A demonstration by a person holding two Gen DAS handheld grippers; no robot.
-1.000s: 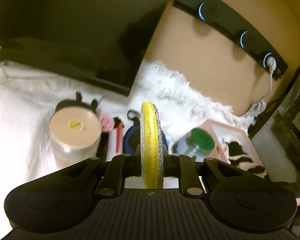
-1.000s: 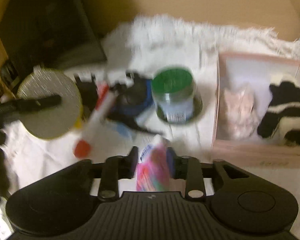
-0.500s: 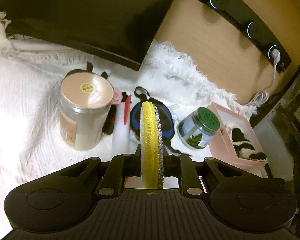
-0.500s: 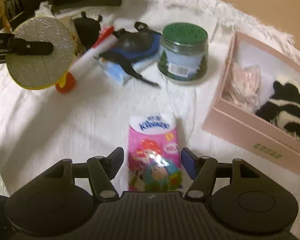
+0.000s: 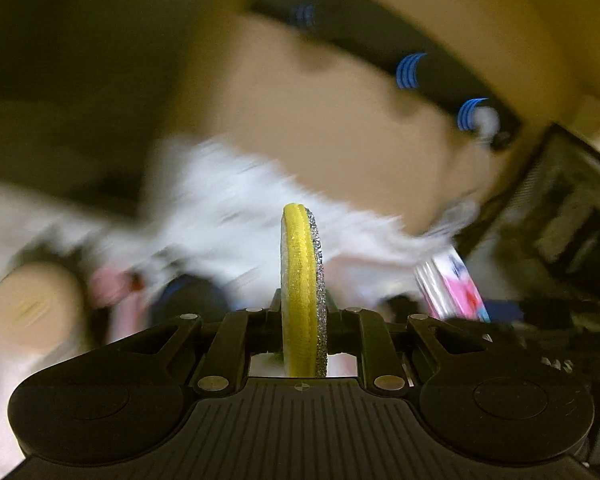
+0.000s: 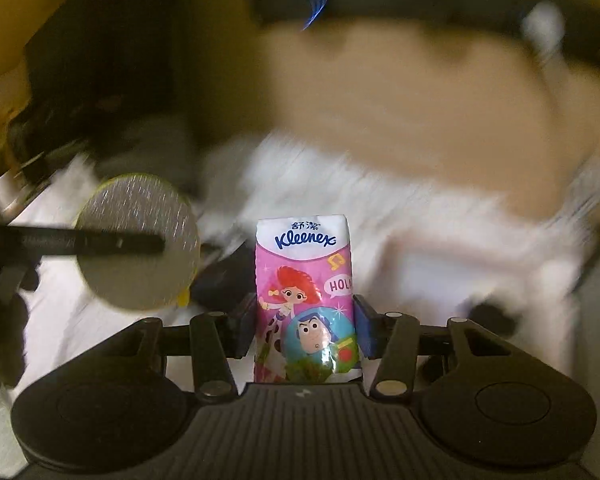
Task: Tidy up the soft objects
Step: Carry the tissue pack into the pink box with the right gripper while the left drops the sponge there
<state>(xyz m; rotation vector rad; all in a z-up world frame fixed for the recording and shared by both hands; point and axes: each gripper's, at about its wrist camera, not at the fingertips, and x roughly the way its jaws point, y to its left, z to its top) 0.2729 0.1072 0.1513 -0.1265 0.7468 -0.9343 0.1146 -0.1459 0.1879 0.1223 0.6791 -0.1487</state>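
Observation:
My left gripper [image 5: 302,312] is shut on a round yellow sponge with a silver scouring face [image 5: 301,280], held edge-on and lifted above the white cloth. The sponge also shows in the right wrist view [image 6: 140,240], with a left finger [image 6: 100,243] across its silver face. My right gripper [image 6: 305,320] is shut on a pink Kleenex tissue pack [image 6: 305,280], held upright in the air. The pack also shows at the right of the left wrist view [image 5: 452,288]. Both views are blurred by motion.
A white fringed cloth [image 5: 236,216] covers the table. A jar with a tan lid [image 5: 32,308] and a blue item [image 5: 188,300] lie at the left, blurred. A wooden wall panel [image 5: 340,120] with a black strip of blue-lit sockets [image 5: 408,68] stands behind.
My right gripper has shut on the tissue pack and lifted it off the cloth. Both grippers have tilted up, so the wall now fills the views. The left still holds the sponge.

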